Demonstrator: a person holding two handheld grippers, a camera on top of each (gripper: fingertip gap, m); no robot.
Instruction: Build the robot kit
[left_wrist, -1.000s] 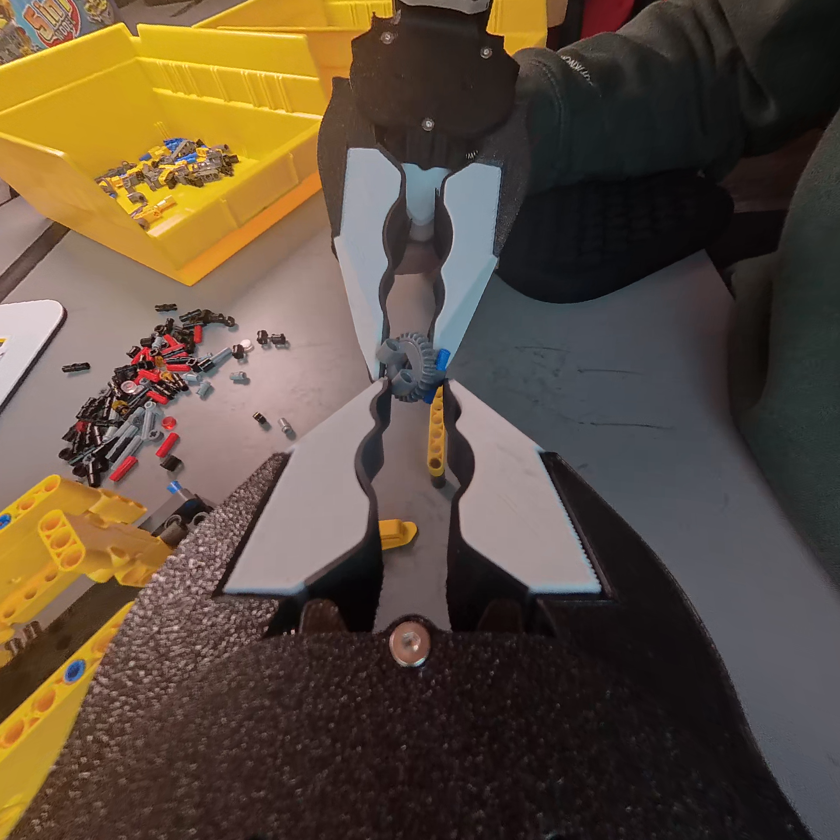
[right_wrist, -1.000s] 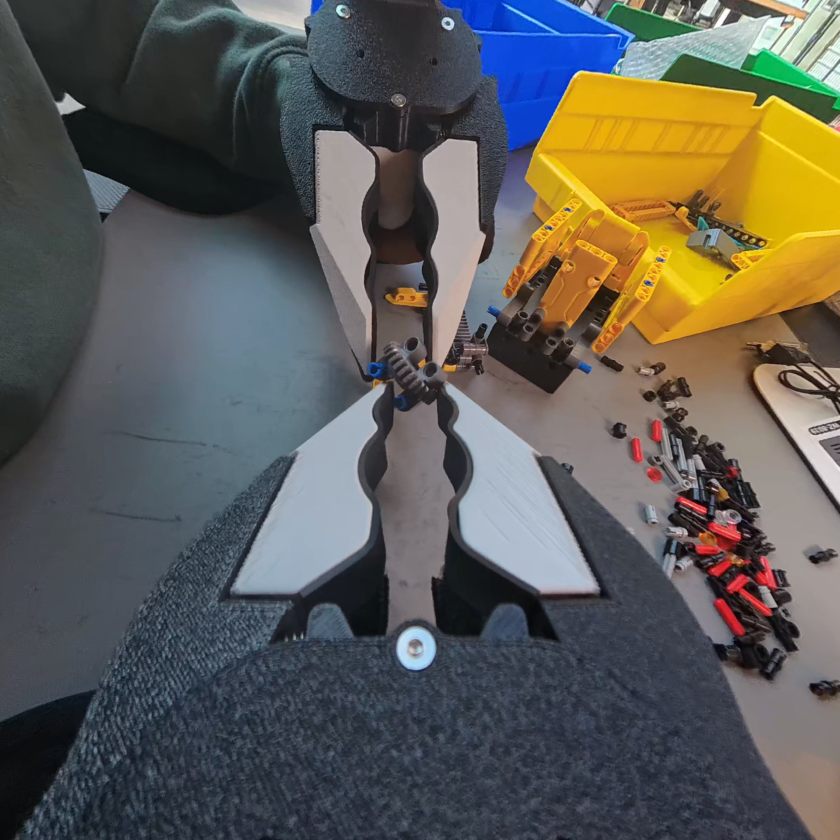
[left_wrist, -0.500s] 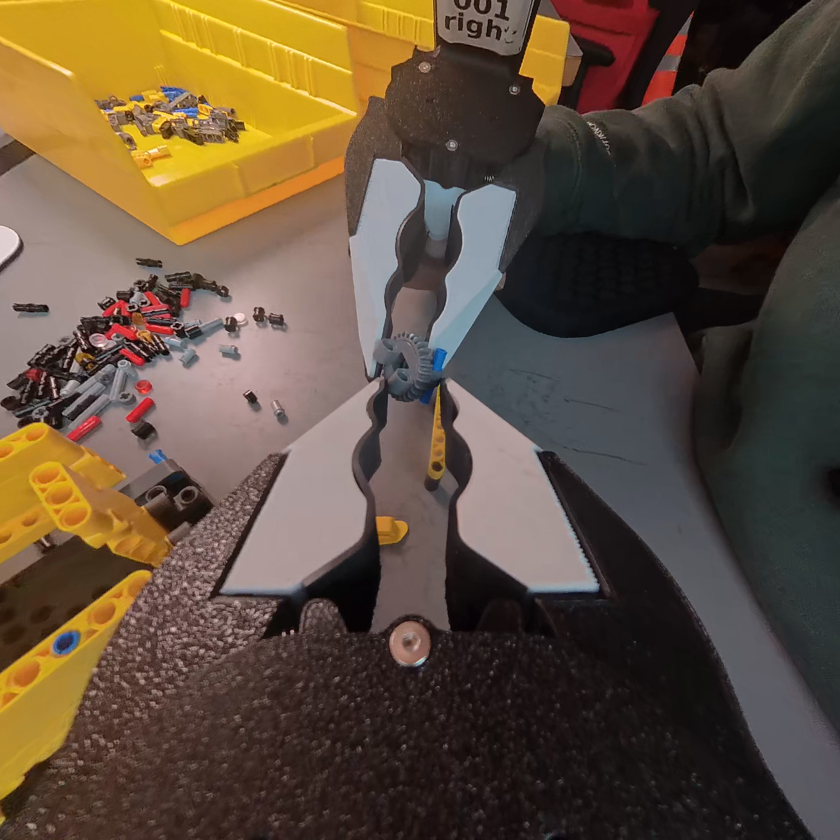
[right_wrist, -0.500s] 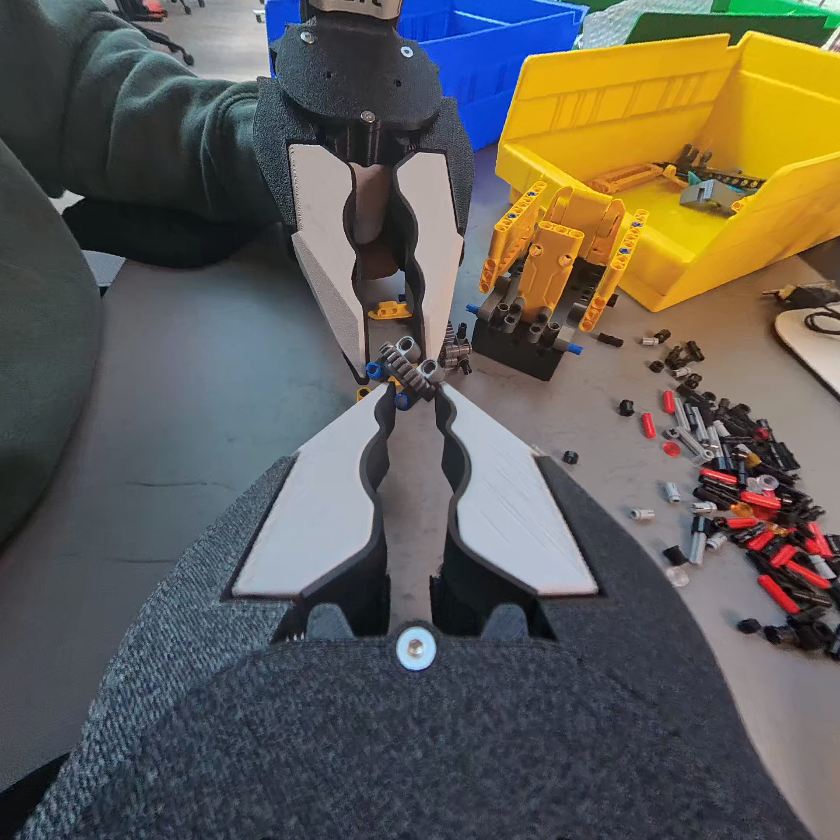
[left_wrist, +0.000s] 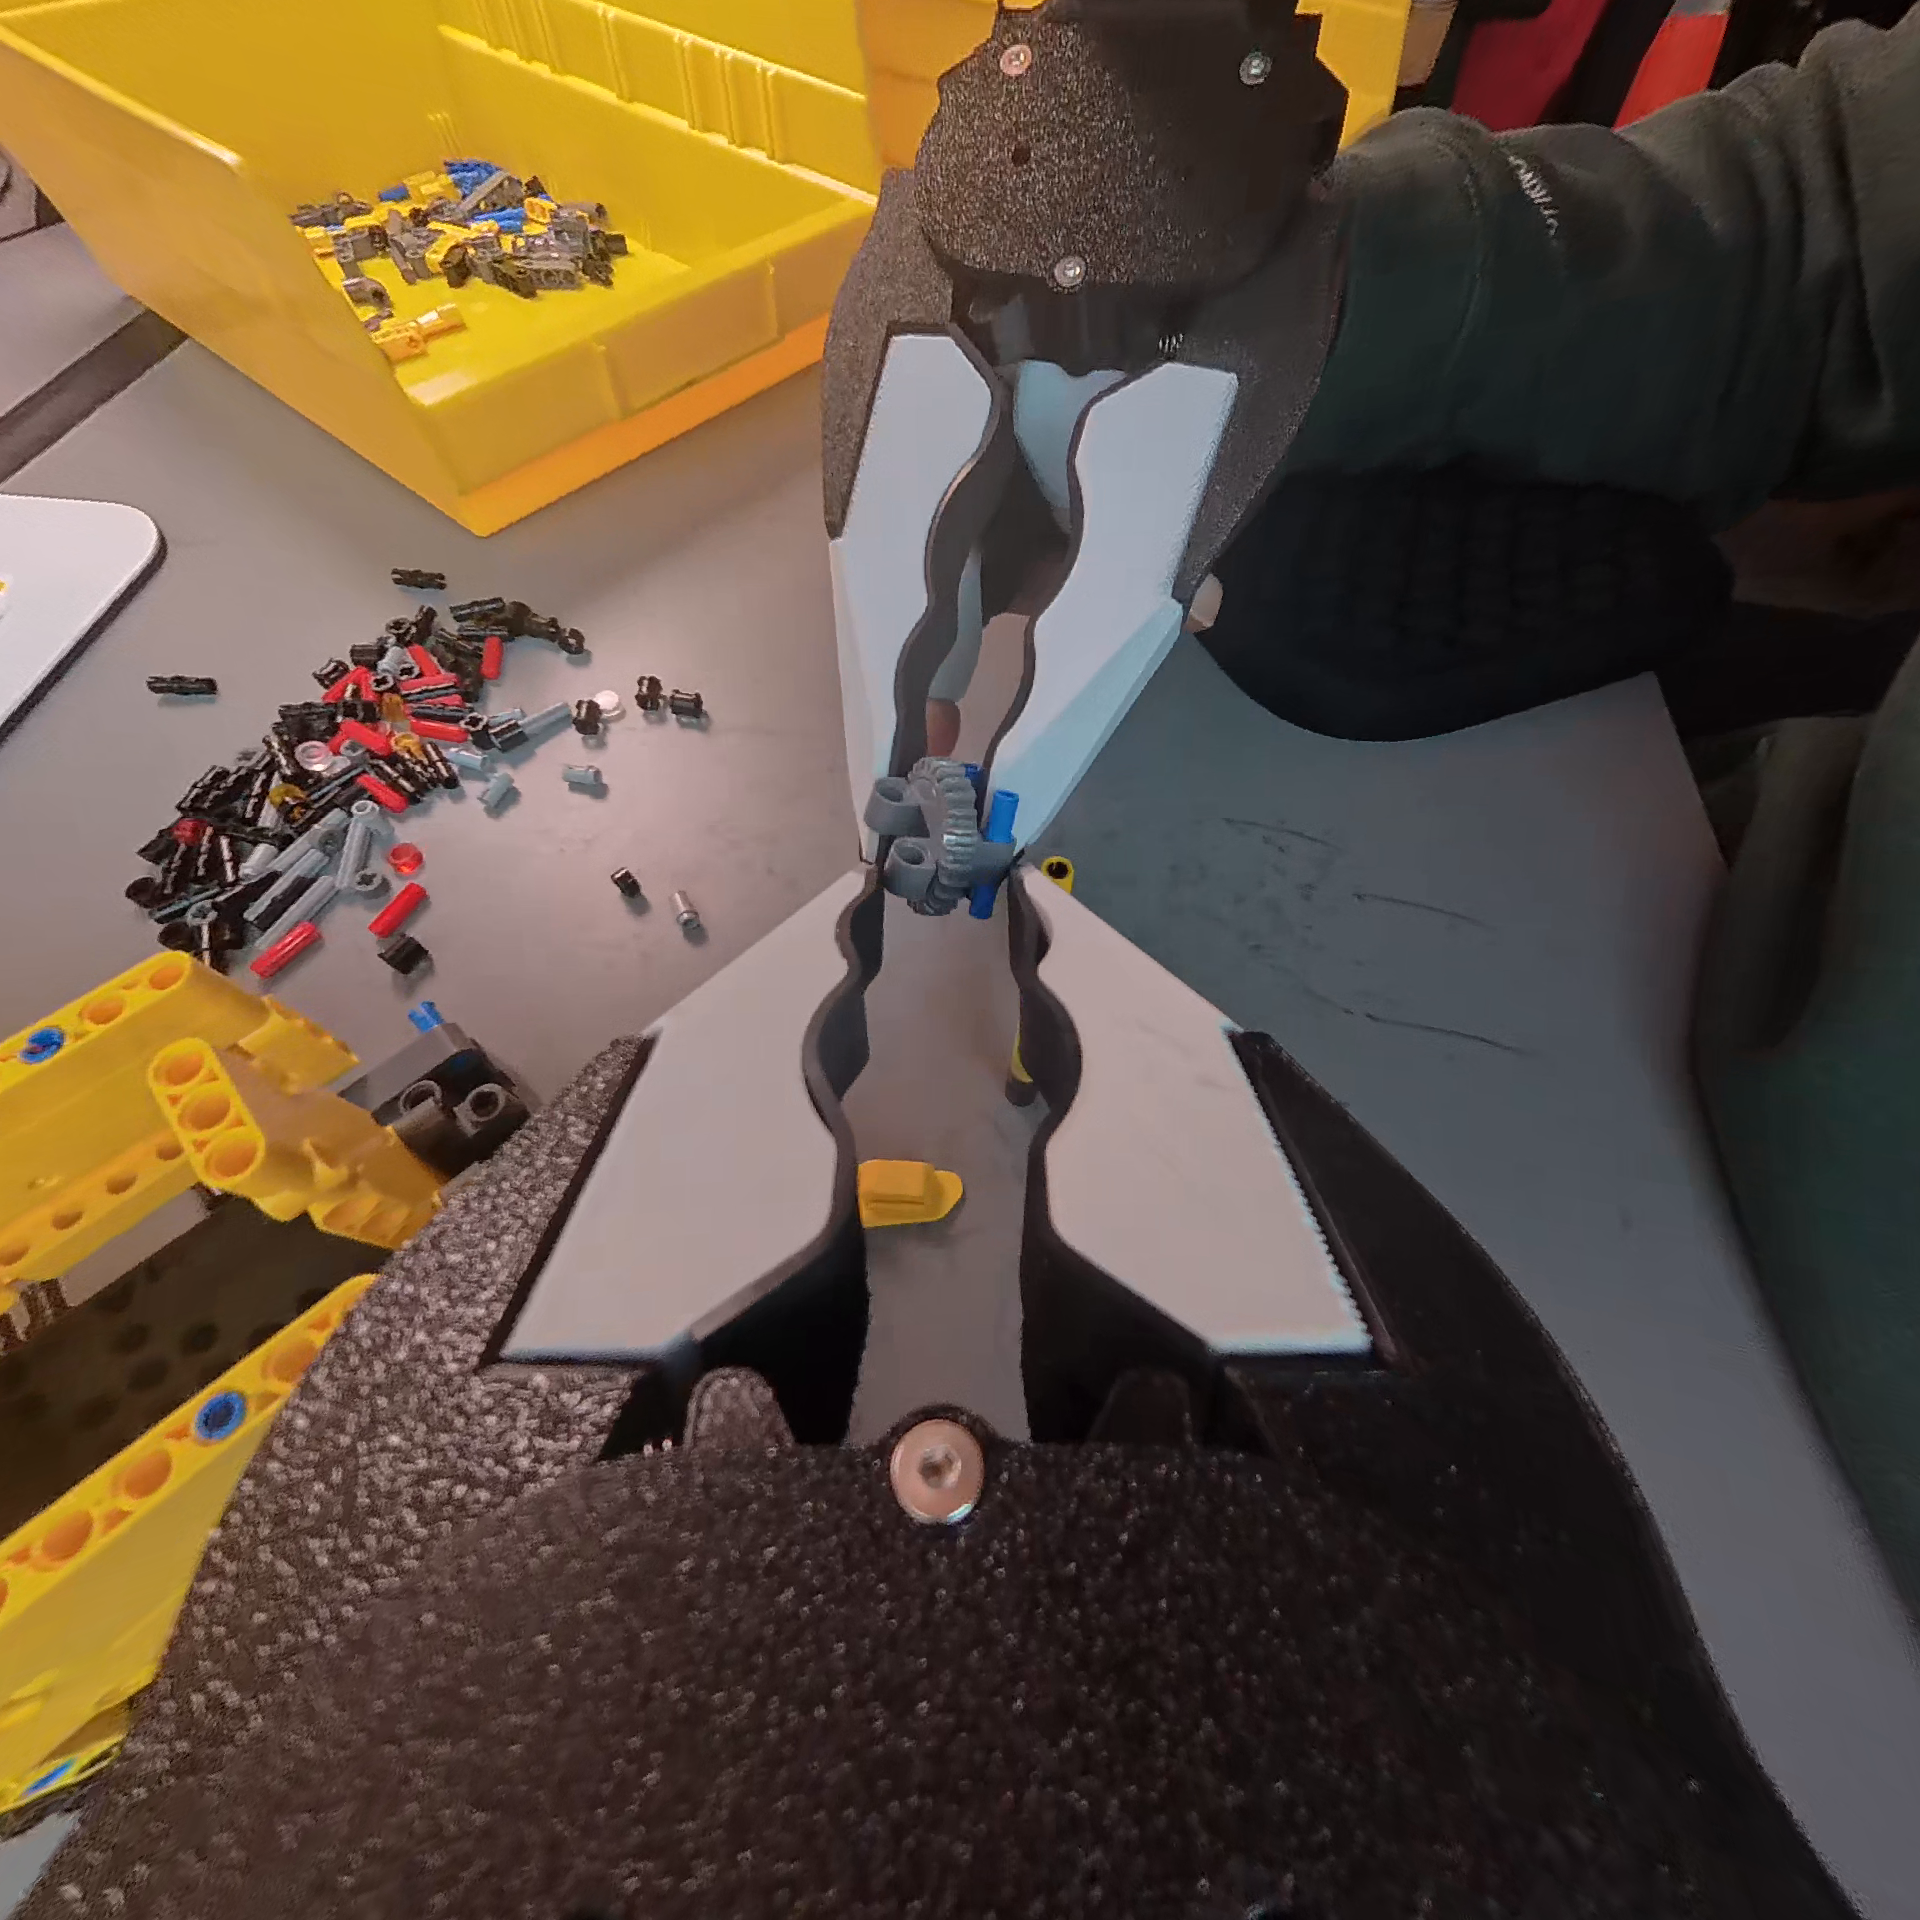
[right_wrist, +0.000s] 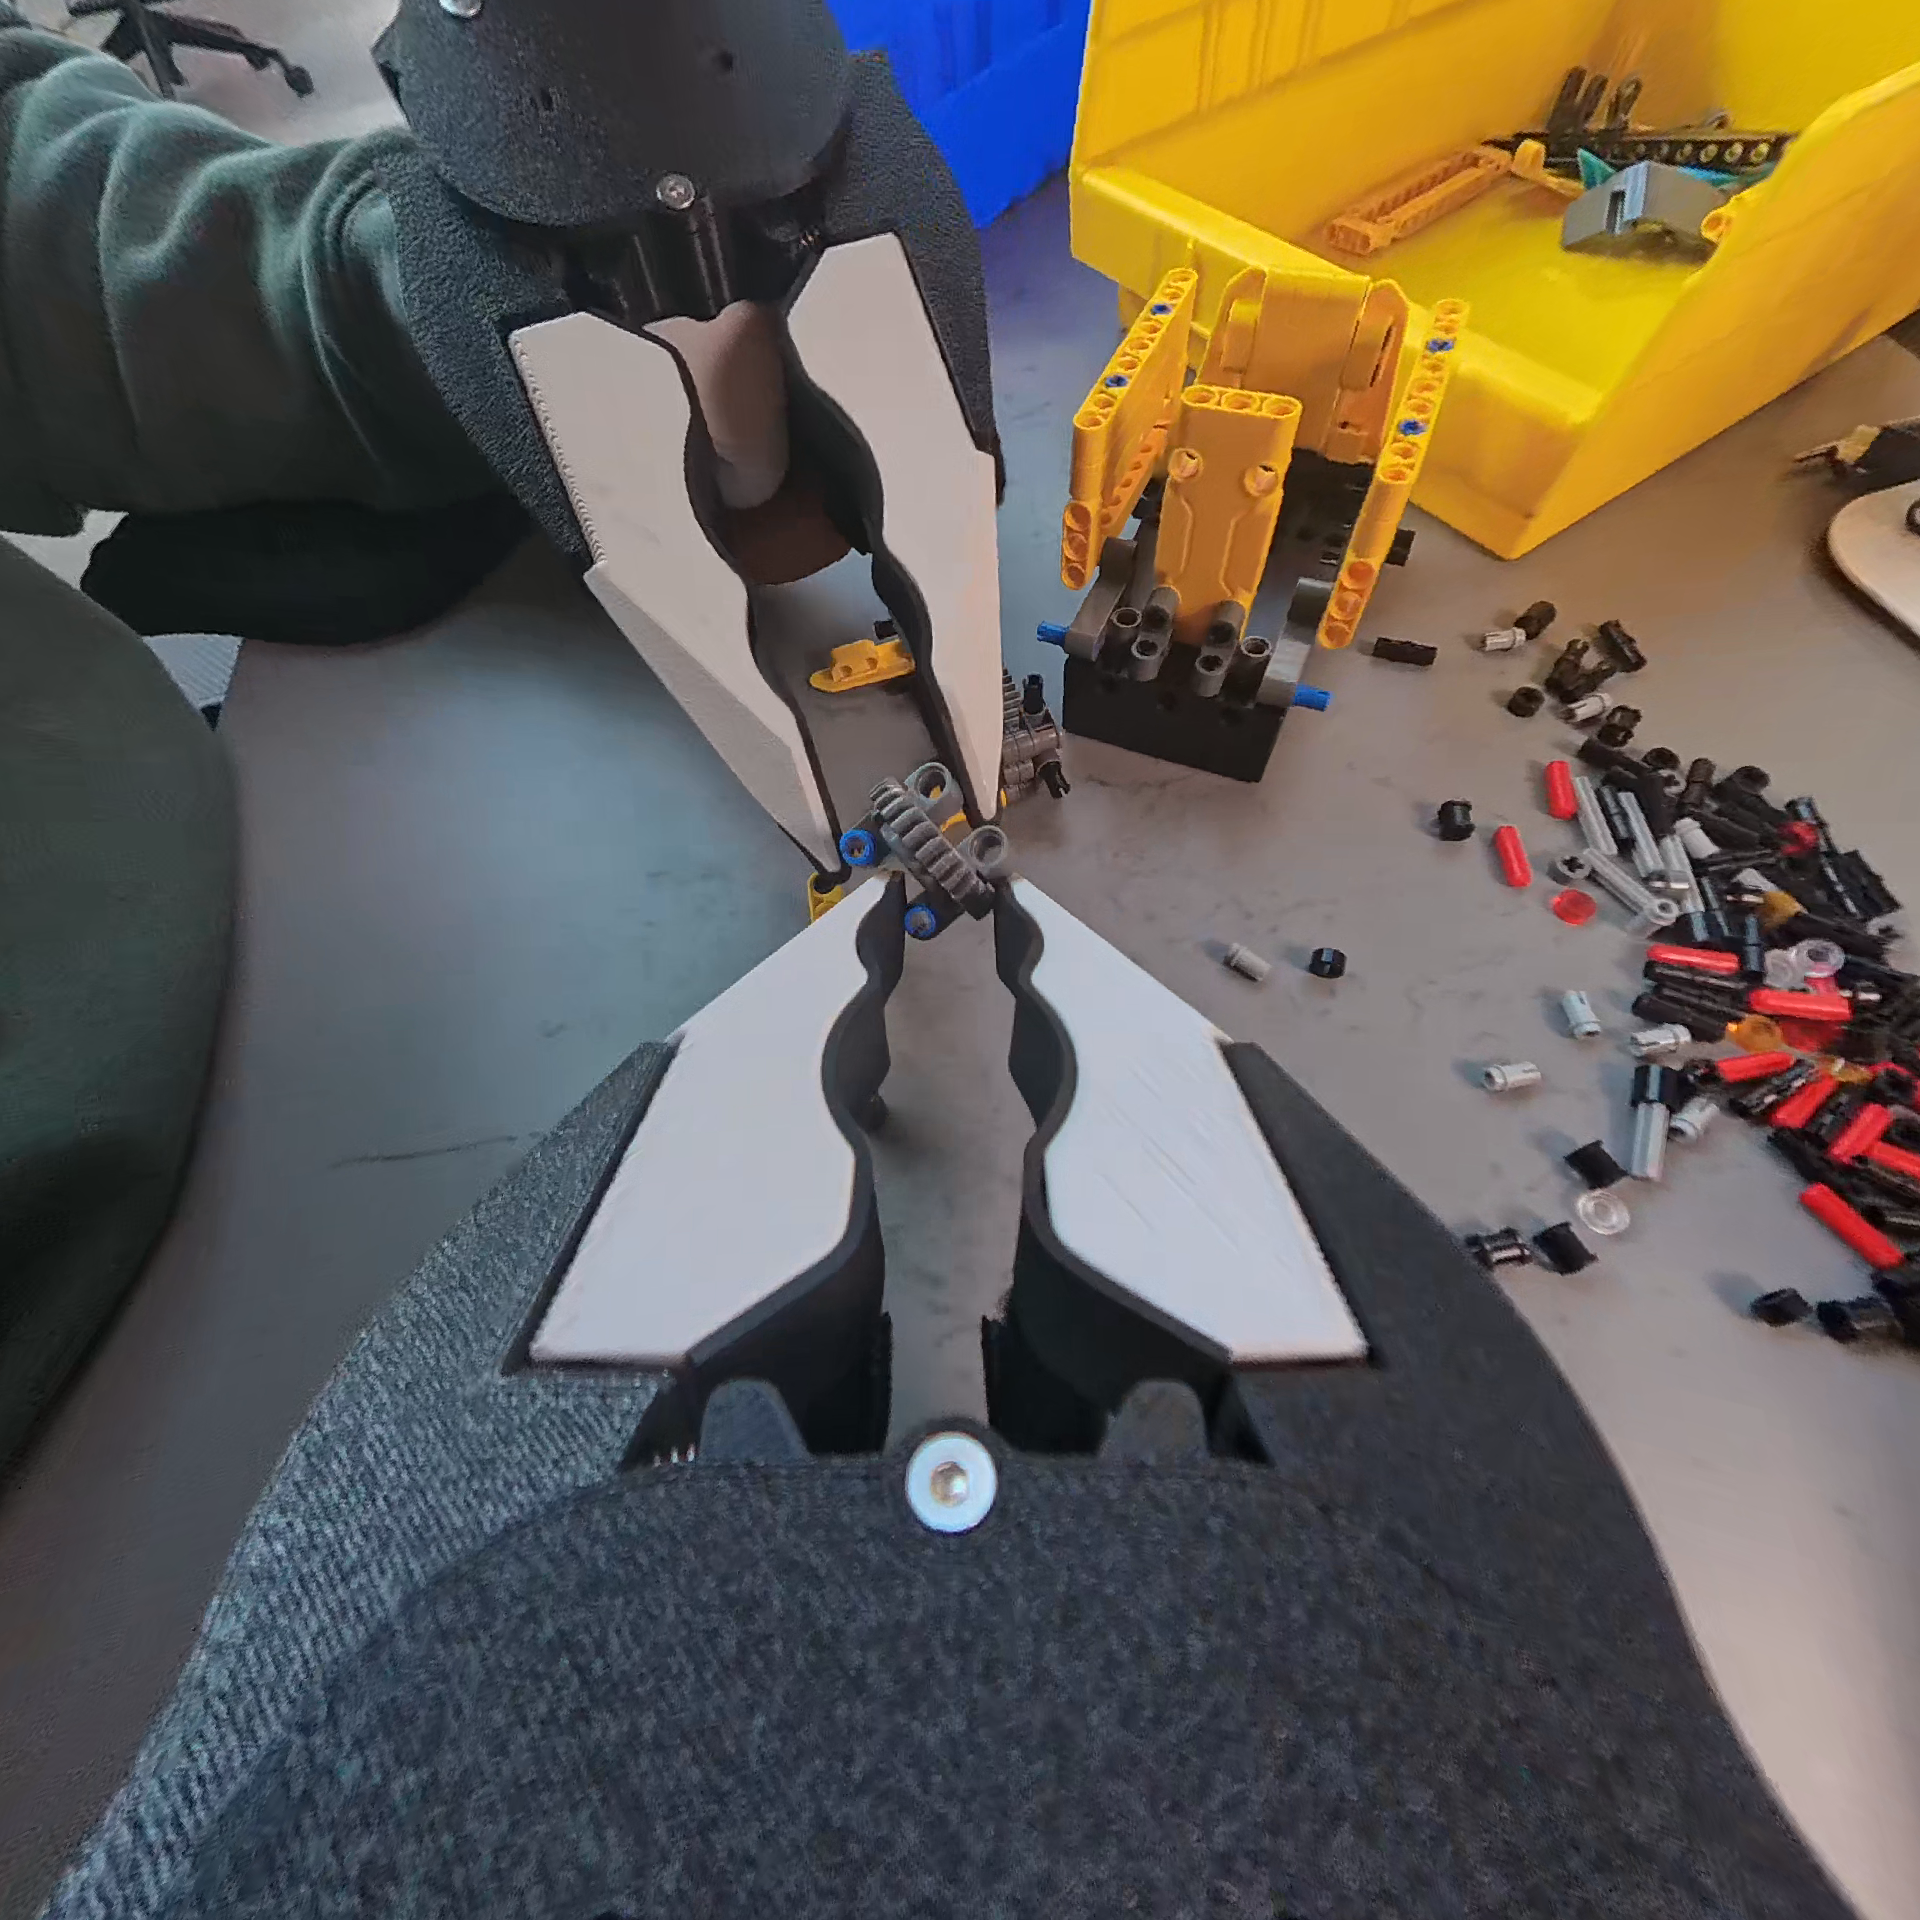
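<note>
A small dark grey gear assembly (left_wrist: 948, 831) with light grey connectors and blue pins hangs above the grey table. My left gripper (left_wrist: 940, 894) is shut on its near side. My right gripper (left_wrist: 940, 821) reaches in from the top, tip to tip with it, and is shut on the far side. In the right wrist view the same gear assembly (right_wrist: 927, 854) sits between my right gripper (right_wrist: 940, 899) and my left gripper (right_wrist: 909, 836). A thin yellow beam (left_wrist: 1023, 1055) shows below the assembly, mostly hidden by fingers; I cannot tell whether it is joined to it.
A yellow bin (left_wrist: 675, 353) with small parts stands at back left, with a pile of black, red and grey pins (left_wrist: 343, 769) in front. A yellow brick model (right_wrist: 1236, 488) stands by another yellow bin (right_wrist: 1558, 416). A small yellow piece (left_wrist: 904, 1190) lies under the left gripper. A green sleeve (left_wrist: 1610, 312) is to the right.
Both grippers stay closed tip to tip on the gear assembly. They have shifted and tilted a little together; the left gripper now leans in the right wrist view, and the yellow beam sits farther behind a finger.
</note>
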